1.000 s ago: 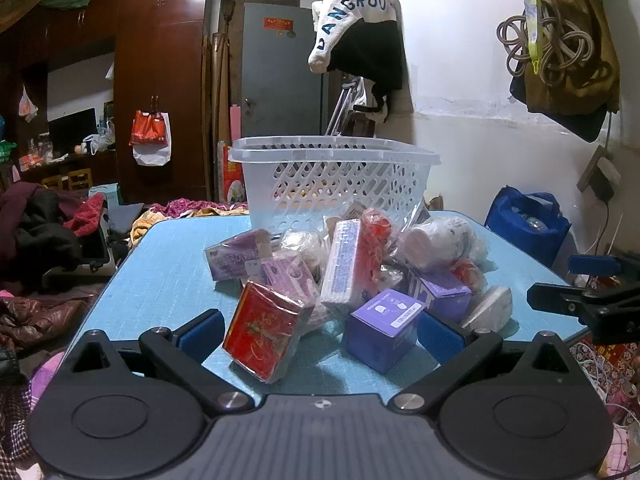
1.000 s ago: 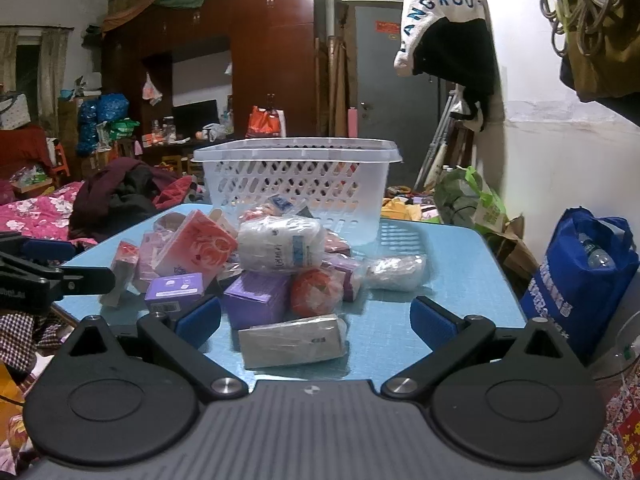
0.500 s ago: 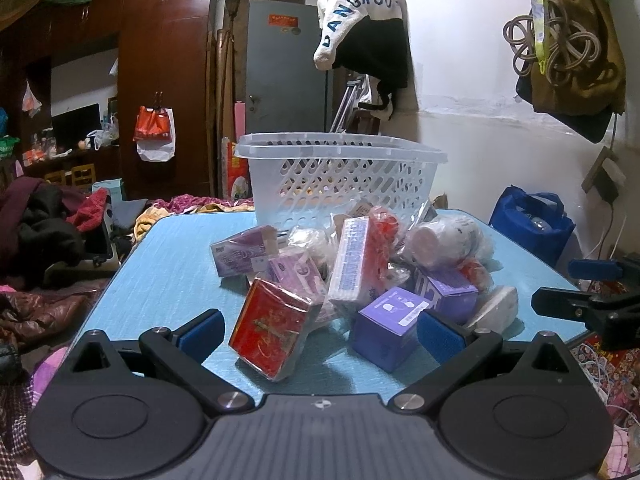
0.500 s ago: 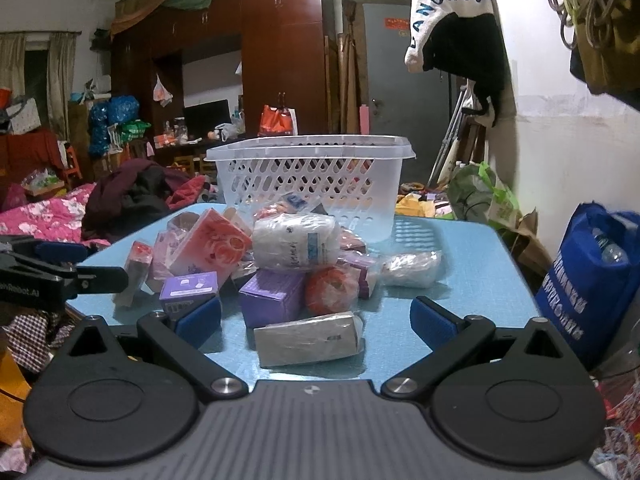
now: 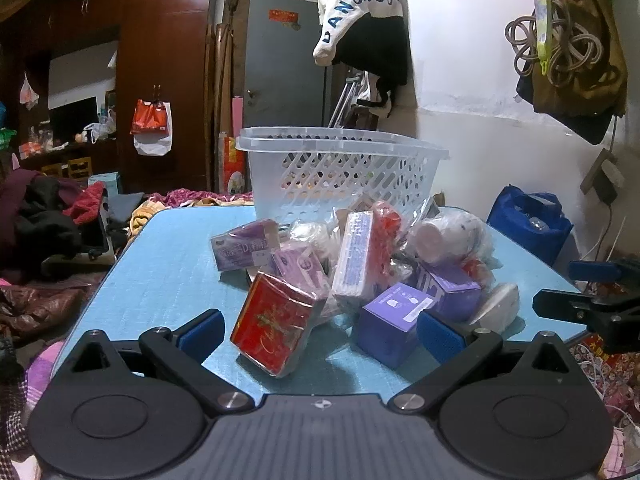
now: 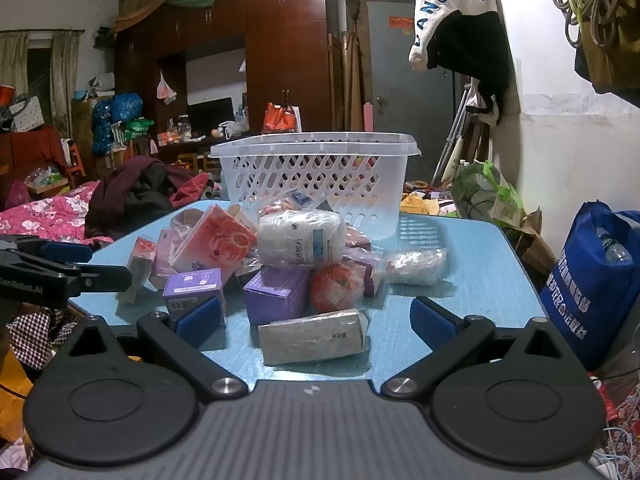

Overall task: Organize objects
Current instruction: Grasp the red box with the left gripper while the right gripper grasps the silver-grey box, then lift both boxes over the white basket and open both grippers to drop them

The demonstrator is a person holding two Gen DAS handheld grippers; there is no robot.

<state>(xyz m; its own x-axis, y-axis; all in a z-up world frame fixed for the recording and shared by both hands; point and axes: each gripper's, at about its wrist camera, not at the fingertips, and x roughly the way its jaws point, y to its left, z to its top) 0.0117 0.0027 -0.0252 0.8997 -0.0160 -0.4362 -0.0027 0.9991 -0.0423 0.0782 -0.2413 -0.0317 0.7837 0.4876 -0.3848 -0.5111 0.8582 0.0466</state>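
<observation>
I held my left gripper (image 5: 318,330) wide open and empty at the near edge of the blue table (image 5: 160,264), lined up on the red packet (image 5: 276,322) leaning at the front of the pile, probably the easiest first pick. My right gripper (image 6: 316,320), equally wide and empty, faced the grey pouch (image 6: 314,336). The white basket (image 5: 340,176) stood at the far side, behind the heap. Purple boxes (image 5: 390,318) crowded the packet's right side.
</observation>
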